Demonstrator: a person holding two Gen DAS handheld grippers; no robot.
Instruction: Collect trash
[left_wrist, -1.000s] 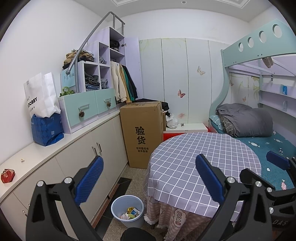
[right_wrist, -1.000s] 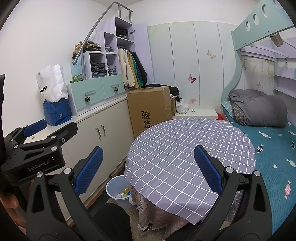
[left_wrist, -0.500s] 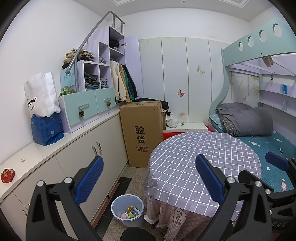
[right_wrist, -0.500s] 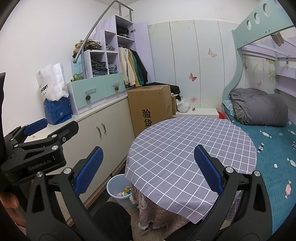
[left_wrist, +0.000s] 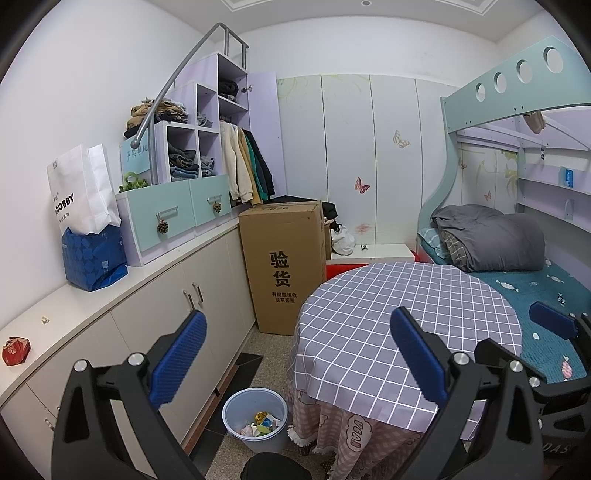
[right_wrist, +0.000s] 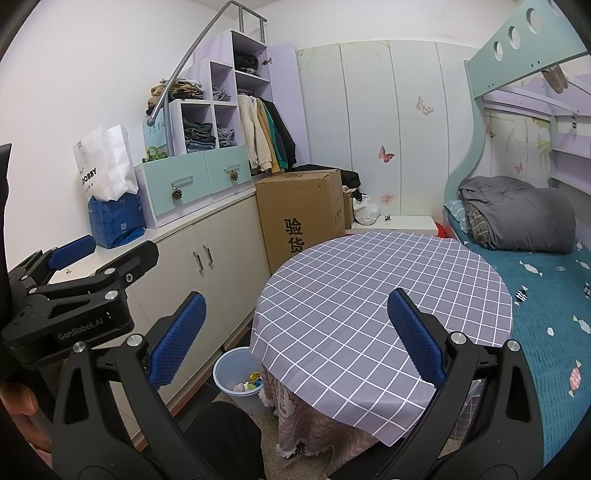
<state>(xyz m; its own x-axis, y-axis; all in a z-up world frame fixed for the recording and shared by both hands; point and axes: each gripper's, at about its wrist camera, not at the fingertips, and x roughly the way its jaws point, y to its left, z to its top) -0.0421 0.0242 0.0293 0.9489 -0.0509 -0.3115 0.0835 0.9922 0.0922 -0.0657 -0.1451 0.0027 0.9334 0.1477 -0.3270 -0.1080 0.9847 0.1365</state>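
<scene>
A light blue waste bin stands on the floor between the cabinets and the round table, with several crumpled wrappers inside. The right wrist view shows the same bin partly behind the tablecloth. My left gripper is open and holds nothing, raised above the bin and the table's left edge. My right gripper is also open and holds nothing, over the near side of the table. A small red packet lies on the counter at far left.
The round table has a grey checked cloth. A tall cardboard box stands behind it by the white cabinets. A bunk bed with a grey quilt is at the right. Bags sit on the counter.
Both views have drifted only slightly. Both grippers stay open with nothing held.
</scene>
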